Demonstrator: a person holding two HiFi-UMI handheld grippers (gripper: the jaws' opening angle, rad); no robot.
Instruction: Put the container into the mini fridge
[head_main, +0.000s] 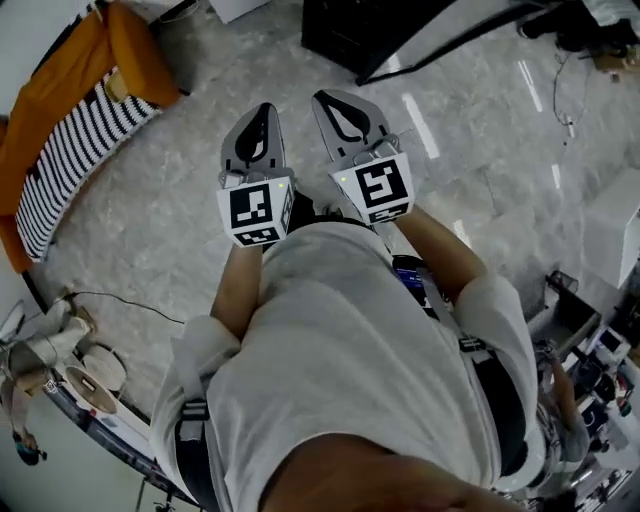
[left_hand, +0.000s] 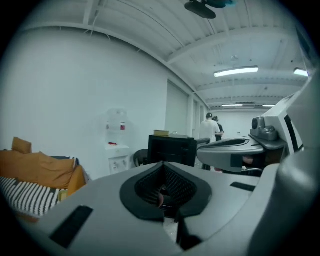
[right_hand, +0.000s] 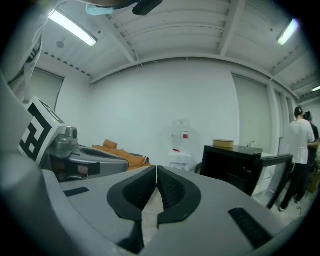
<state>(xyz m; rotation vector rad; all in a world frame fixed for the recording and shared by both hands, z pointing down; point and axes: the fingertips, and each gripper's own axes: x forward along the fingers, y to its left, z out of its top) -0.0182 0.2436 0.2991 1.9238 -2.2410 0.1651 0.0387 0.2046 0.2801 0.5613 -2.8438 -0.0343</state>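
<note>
A shallow tan container (left_hand: 161, 132) (right_hand: 223, 144) rests on top of a black mini fridge (left_hand: 171, 150) (right_hand: 231, 169) across the room. From the head view only the fridge's black corner (head_main: 400, 30) shows, at the top edge. Both grippers are held side by side at waist height over the marble floor, pointing roughly toward the fridge and far from it. My left gripper (head_main: 262, 108) (left_hand: 162, 166) has its jaws together with nothing in them. My right gripper (head_main: 330, 97) (right_hand: 156, 169) is shut as well and holds nothing.
An orange sofa with a striped cushion (head_main: 70, 130) (left_hand: 35, 175) lines the left wall. A white water dispenser (left_hand: 116, 142) (right_hand: 181, 145) stands left of the fridge. A person in a white shirt (right_hand: 300, 150) stands to its right. Cluttered equipment (head_main: 590, 350) sits at the right.
</note>
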